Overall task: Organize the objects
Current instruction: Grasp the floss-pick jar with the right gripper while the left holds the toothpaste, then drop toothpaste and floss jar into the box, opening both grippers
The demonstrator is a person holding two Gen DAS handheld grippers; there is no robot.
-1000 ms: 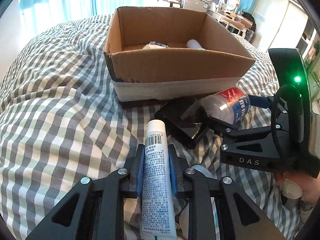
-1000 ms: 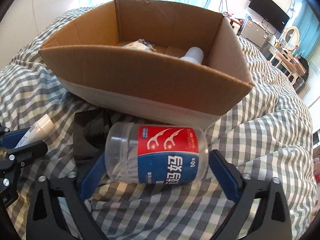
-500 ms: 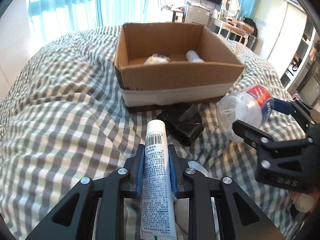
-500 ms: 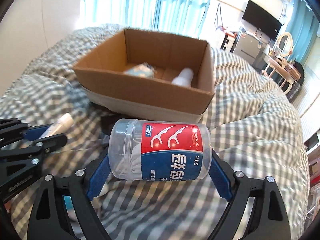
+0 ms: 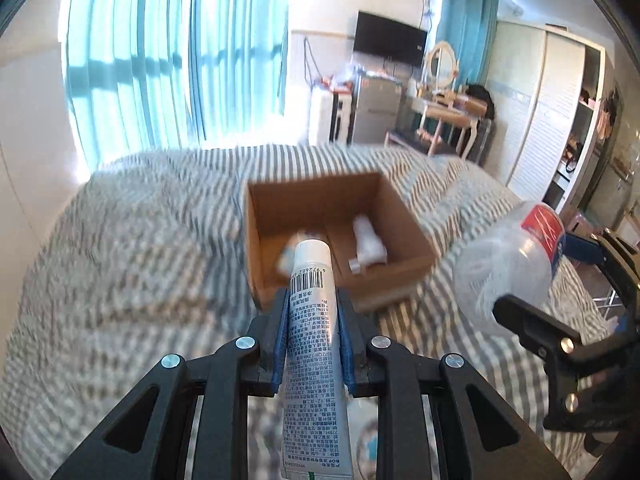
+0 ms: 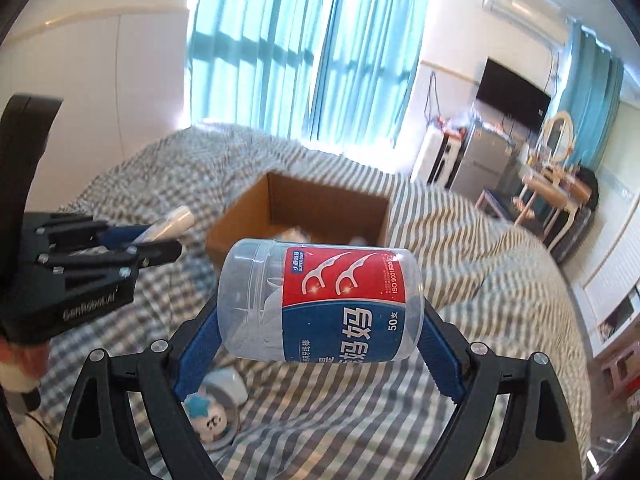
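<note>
Left tongs point(image 5: 313, 334) clamped on a white tube point(image 5: 314, 344), cap pointing forward toward the open cardboard box point(image 5: 404, 216) on the checked bed point(image 5: 120, 260). Right tongs point(image 6: 320, 344) clamped across a clear floss-pick jar point(image 6: 320, 304), lying sideways, raised above the bedding, box beyond. Inside the box, a white bottle point(image 5: 368, 242). Just beneath the right tongs, a small cartoon-printed cup point(image 6: 216, 412).

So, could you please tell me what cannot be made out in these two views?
- Left wrist view: the pale item in the brown cardboard box is motion-blurred and partly behind the white printed tube.
- Right wrist view: the box's contents are hidden behind the clear red-and-blue-labelled floss-pick jar.
- Both views: the checked bedding is blurred.
</note>
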